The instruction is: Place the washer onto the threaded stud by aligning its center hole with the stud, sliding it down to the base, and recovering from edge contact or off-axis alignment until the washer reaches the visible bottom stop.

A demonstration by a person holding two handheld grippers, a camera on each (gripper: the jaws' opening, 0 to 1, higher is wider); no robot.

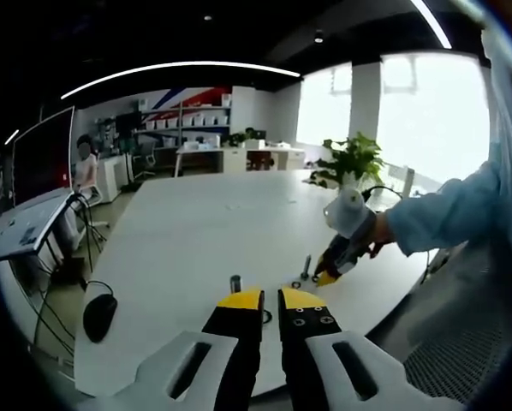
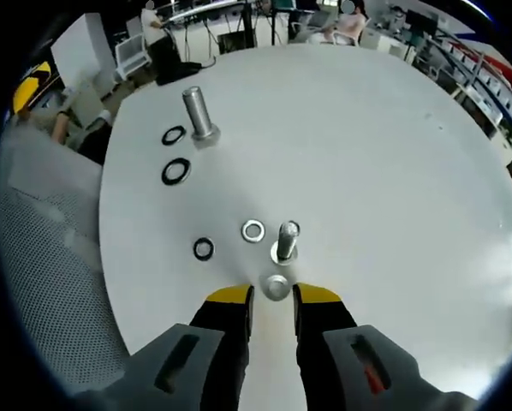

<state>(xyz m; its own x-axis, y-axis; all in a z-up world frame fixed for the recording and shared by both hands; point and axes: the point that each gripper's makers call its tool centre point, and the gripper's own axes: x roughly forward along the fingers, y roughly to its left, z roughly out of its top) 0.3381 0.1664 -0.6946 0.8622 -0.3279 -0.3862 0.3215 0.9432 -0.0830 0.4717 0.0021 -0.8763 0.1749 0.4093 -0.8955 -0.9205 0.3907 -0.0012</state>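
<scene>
right claw (image 2: 273, 295): jaws slightly apart, a washer (image 2: 276, 287) between the tips, grip unclear
stud (image 2: 287, 240): upright on white surface (image 2: 393, 171), just ahead of that claw
left claw (image 1: 271, 300): narrow gap, holds nothing

Bright window (image 1: 427, 120) glare, ceiling strip lights (image 1: 179, 70), soft shadows, fisheye-warped, slightly blurred edges.

Light blue sleeve (image 1: 444, 214), yellow-tipped tools

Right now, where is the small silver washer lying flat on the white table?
In the right gripper view, the small silver washer lies on the white table, just left of the short threaded stud, with a black ring farther left.
</scene>
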